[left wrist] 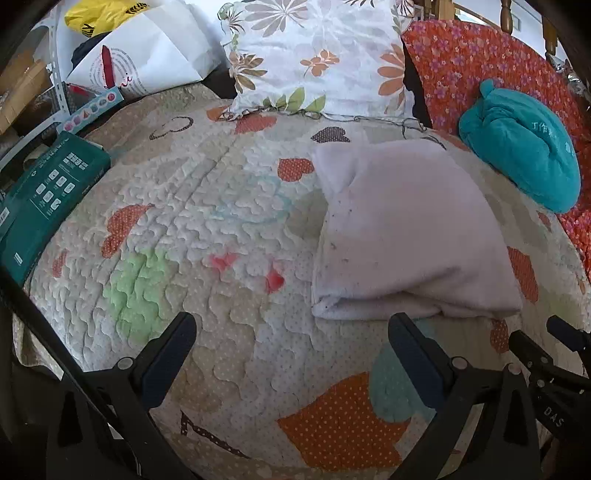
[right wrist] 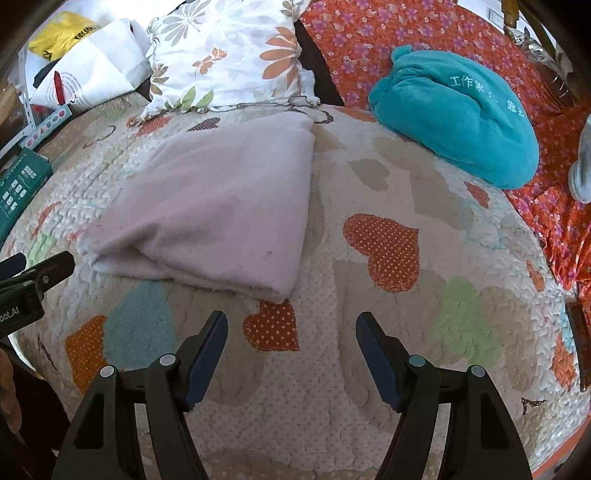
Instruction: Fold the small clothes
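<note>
A folded pale lilac garment (left wrist: 410, 232) lies flat on the heart-patterned quilt (left wrist: 207, 206); the right wrist view shows the same garment (right wrist: 214, 210) up and to the left. My left gripper (left wrist: 291, 325) is open over bare quilt, its right finger just short of the garment's near folded edge. My right gripper (right wrist: 291, 325) is open too, empty, hovering above an orange heart patch with the garment's near corner just ahead of its left finger. The right gripper's tip (left wrist: 565, 332) shows at the left wrist view's right edge, and the left gripper (right wrist: 40, 273) at the other view's left edge.
A rolled teal fleece item (right wrist: 458, 118) rests on the red floral bedding (right wrist: 369, 40) at the back right. A floral pillow (left wrist: 317, 55) stands behind the garment. A green box (left wrist: 48, 192), a white paper bag (left wrist: 147, 59) and a yellow bag (left wrist: 99, 14) crowd the left side.
</note>
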Demonstrator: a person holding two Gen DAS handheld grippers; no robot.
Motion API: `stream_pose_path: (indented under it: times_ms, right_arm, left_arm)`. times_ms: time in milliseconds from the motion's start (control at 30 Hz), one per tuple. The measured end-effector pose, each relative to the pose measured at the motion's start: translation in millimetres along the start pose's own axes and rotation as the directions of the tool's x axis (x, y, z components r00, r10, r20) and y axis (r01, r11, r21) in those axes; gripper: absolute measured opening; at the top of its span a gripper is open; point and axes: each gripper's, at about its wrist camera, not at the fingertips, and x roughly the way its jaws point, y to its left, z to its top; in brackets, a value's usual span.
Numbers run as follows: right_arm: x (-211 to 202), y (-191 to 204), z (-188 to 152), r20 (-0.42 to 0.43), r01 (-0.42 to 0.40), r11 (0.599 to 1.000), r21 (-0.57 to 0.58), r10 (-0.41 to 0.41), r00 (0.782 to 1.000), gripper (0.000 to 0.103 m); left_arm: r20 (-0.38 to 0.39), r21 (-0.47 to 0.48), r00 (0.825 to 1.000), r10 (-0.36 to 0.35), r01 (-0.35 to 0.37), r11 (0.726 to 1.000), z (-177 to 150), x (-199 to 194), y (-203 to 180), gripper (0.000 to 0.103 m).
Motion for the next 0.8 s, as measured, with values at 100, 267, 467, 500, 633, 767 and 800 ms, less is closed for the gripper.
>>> stream_pose_path:
  times_ms: [100,267,467,500,633,767,800]
  right_arm:
    - [3,0,0,-0.007,0.006,1.0,0.004,-0.006,1.0,0.077]
    - [7,3,-1,-0.021,0.012,1.0,0.0,-0.012,1.0,0.078]
    - [11,4,-2,-0.027,0.018,1.0,-0.012,-0.018,0.999,0.078]
    - [11,5,-3,-0.027,0.021,1.0,-0.013,-0.021,0.999,0.078]
    - [11,5,-2,-0.025,0.031,0.999,-0.019,-0.031,0.999,0.078]
    - [12,4,-2,-0.025,0.041,0.999,-0.02,-0.041,0.999,0.079]
    - [13,3,-2,-0.026,0.04,0.999,-0.019,-0.041,0.999,0.079]
  left_arm:
    - [0.001,0.007,1.0,0.006,-0.006,1.0,-2,0,-2,0.103]
    - [-0.003,0.023,1.0,0.005,-0.005,1.0,-3,2,-6,0.103]
    - [-0.033,0.034,0.999,-0.013,0.014,0.999,-5,9,-11,0.103]
    - [-0.034,0.037,0.999,-0.014,0.015,0.999,-5,9,-11,0.103]
    - [-0.043,0.046,0.999,-0.013,0.015,0.999,-6,12,-13,0.103]
    - [-0.054,0.037,0.998,-0.018,0.02,0.999,-7,14,-11,0.103]
    - [-0.055,0.037,0.998,-0.018,0.02,0.999,-7,14,-11,0.103]
